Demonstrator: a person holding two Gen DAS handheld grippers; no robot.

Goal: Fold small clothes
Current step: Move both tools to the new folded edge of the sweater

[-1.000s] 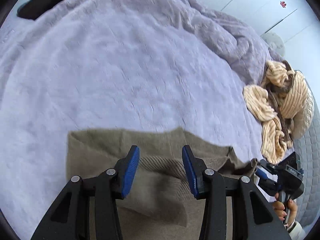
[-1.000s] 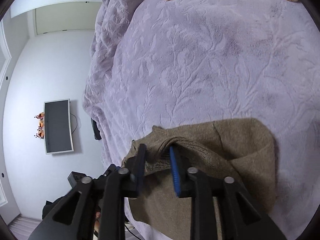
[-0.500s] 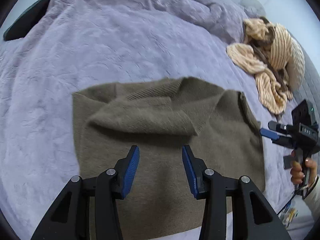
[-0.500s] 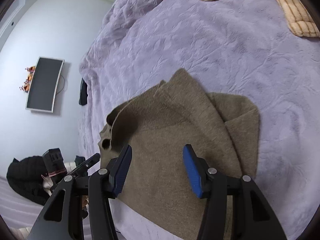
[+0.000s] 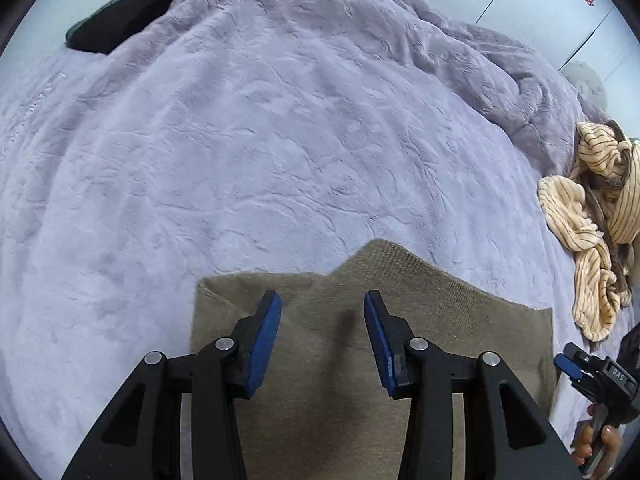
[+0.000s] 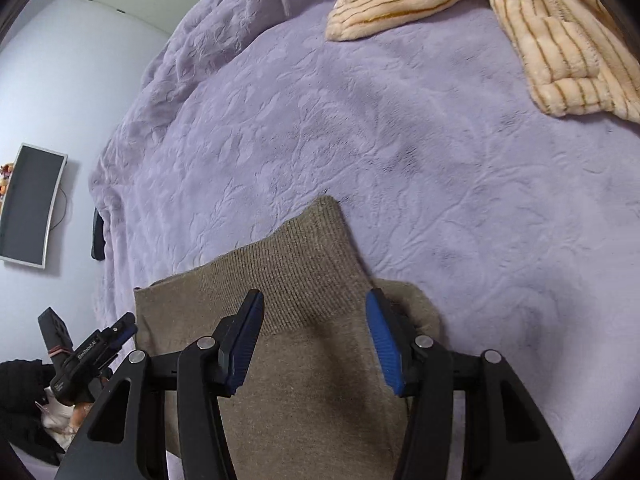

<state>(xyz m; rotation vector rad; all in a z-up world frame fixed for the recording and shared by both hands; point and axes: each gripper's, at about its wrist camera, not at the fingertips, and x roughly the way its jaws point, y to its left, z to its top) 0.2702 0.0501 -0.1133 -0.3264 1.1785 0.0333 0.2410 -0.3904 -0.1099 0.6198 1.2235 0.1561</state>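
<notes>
Open purple blanket (image 5: 248, 168) ahead of the brown sweater (image 5: 360, 360), free to pass. Striped beige clothes (image 5: 592, 216) heaped at right edge; bunched blanket ridge (image 5: 480, 60) beyond.

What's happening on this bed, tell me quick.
A person with a gripper in each hand is folding a brown knit sweater on the purple bedspread. Both the left gripper and the right gripper hover open above it, gripping nothing. A sleeve lies folded across the body. A striped cream garment waits crumpled further back.
</notes>
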